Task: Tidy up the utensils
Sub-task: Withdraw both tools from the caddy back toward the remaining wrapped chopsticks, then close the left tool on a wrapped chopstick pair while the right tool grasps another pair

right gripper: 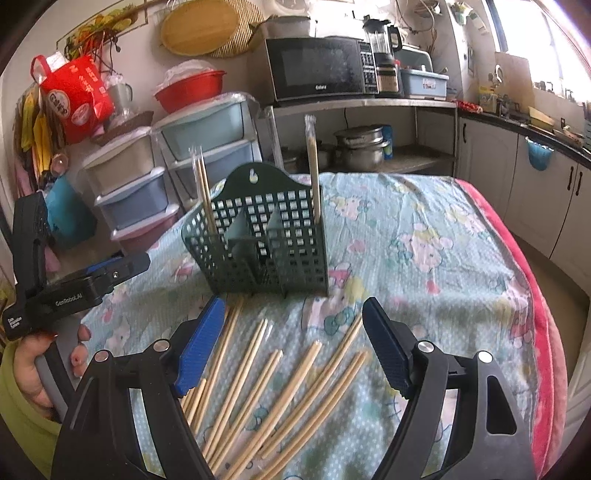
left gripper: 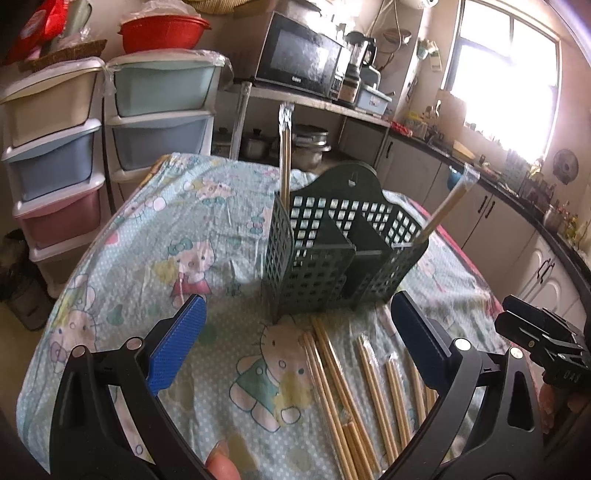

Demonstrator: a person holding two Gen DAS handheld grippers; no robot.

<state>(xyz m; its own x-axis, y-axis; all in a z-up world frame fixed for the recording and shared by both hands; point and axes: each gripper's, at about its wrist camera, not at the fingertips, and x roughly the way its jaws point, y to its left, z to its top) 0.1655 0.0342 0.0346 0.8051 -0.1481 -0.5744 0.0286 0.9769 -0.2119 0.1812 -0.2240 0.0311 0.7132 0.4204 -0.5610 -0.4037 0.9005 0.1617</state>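
Behind the table you see a black microwave point(right gripper: 319, 68) on a shelf, with a blender point(right gripper: 382, 38) just beside it and steel pots point(right gripper: 360, 147) below. To your left stand pastel plastic drawers point(left gripper: 55, 155), topped by a red bowl point(left gripper: 162, 31). A red bag point(right gripper: 79, 96) hangs on the wall. A cartoon-print cloth point(right gripper: 424, 240) covers the table.

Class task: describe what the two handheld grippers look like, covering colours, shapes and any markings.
Both are black plastic frames with silver bolts and two blue, ridged pads. The left gripper shows white lettering on its side in the right wrist view. The right gripper looks the same. The hand has red nail polish and a yellow-green sleeve.
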